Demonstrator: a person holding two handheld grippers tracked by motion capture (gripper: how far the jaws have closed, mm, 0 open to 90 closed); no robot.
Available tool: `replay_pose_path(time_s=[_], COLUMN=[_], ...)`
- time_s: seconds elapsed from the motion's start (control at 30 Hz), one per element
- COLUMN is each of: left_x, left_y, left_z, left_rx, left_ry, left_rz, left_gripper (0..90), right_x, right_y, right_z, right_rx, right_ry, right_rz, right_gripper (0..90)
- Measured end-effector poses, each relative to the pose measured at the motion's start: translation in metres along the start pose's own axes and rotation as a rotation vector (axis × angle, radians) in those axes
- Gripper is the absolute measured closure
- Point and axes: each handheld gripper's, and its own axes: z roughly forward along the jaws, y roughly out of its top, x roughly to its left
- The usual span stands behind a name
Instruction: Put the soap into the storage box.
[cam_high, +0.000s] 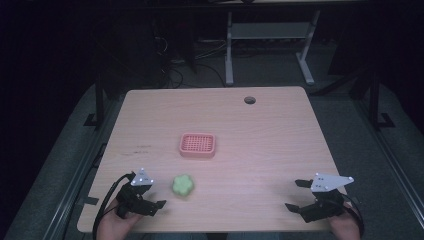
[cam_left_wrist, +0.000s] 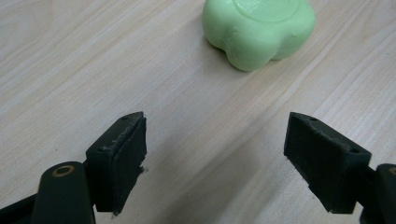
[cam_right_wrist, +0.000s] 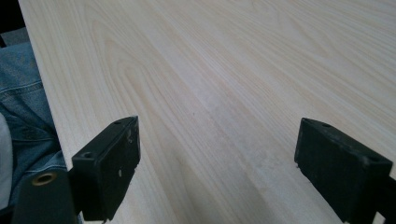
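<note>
A pale green flower-shaped lump (cam_high: 183, 185) lies on the wooden table (cam_high: 260, 145) near its front left. My left gripper (cam_high: 156, 196) stands open just to the left of it, apart from it. In the left gripper view the green lump (cam_left_wrist: 258, 29) sits ahead of the spread jaws, with bare wood at my left gripper (cam_left_wrist: 215, 158). A pink slotted tray (cam_high: 197, 145) rests at the table's middle, nothing in it. My right gripper (cam_high: 295, 195) is open at the front right, and in its own view my right gripper (cam_right_wrist: 217, 165) has only wood between the jaws.
A round cable hole (cam_high: 249, 100) sits near the table's far edge. Behind the table are a white desk frame (cam_high: 229, 45) and cables on the dark floor. The table's front edge and a blue denim leg (cam_right_wrist: 25, 112) show at the left of the right gripper view.
</note>
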Motion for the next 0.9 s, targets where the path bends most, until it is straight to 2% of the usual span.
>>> replay_pose_path(time_s=[0.9], left_x=[-0.016], left_y=[0.011], left_z=[0.008], left_rx=[0.021], left_ry=[-0.014], left_rz=[0.029], left_gripper=[20.5], right_x=[0.0], right_y=[0.001], right_z=[-0.001], right_rx=[-0.005], right_ry=[0.0], right_rz=[-0.007], right_gripper=[13.8])
